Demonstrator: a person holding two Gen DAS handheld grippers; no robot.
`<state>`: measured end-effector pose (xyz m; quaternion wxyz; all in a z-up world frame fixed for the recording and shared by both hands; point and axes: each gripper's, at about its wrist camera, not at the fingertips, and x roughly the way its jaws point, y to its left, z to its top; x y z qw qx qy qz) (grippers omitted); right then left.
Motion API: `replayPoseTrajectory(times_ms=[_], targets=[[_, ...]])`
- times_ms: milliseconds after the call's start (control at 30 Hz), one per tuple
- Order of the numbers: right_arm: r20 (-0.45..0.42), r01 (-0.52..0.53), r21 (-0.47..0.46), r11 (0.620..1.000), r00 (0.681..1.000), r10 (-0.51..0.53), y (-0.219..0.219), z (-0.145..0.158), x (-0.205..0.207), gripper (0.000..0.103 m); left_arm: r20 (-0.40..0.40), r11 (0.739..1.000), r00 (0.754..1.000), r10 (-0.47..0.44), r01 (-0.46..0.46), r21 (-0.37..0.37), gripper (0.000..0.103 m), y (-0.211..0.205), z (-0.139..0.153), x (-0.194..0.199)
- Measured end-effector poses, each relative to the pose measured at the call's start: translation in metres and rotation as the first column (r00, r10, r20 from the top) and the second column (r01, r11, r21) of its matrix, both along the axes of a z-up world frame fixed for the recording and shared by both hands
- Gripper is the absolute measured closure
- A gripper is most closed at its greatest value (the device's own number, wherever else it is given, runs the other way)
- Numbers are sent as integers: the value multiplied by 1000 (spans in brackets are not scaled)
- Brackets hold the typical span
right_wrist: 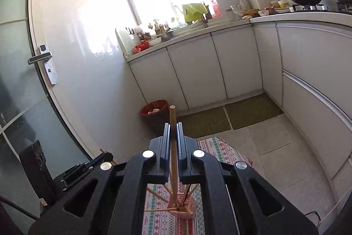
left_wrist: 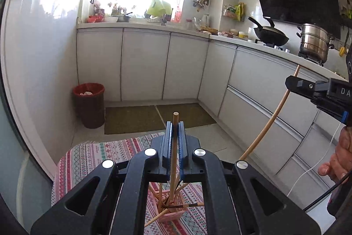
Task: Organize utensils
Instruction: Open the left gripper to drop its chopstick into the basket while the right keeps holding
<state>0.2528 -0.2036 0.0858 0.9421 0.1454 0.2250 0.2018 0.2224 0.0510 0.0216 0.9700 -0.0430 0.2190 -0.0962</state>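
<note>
My left gripper (left_wrist: 175, 127) is shut on a wooden chopstick (left_wrist: 174, 147) that points down toward a pink basket (left_wrist: 173, 209) holding several chopsticks on the patterned cloth. My right gripper (right_wrist: 173, 128) is shut on another wooden chopstick (right_wrist: 173, 158), held upright above the same pink basket (right_wrist: 182, 208). The right gripper also shows in the left wrist view (left_wrist: 292, 82) at the right, with its chopstick (left_wrist: 270, 118) slanting down. The left gripper shows in the right wrist view (right_wrist: 105, 156) at the lower left.
A patterned cloth (left_wrist: 88, 160) covers the table below. A red-lined waste bin (left_wrist: 89, 102) stands in the floor corner beside white cabinets (left_wrist: 143, 63). Green mats (left_wrist: 132, 118) lie on the floor. A wok (left_wrist: 270, 34) and steel pot (left_wrist: 314, 41) sit on the stove.
</note>
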Motion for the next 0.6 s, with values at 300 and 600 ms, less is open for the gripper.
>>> replayPoseTrajectory(times_ms=[300, 600], targets=[[-50, -16, -37, 999, 999, 15, 20, -36, 36, 98, -60, 996, 997, 44, -48, -74, 73, 25, -27, 13], [-64, -23, -67, 997, 998, 19, 42, -55, 46, 98, 4, 993, 996, 94, -93, -76, 46, 43, -9, -3]])
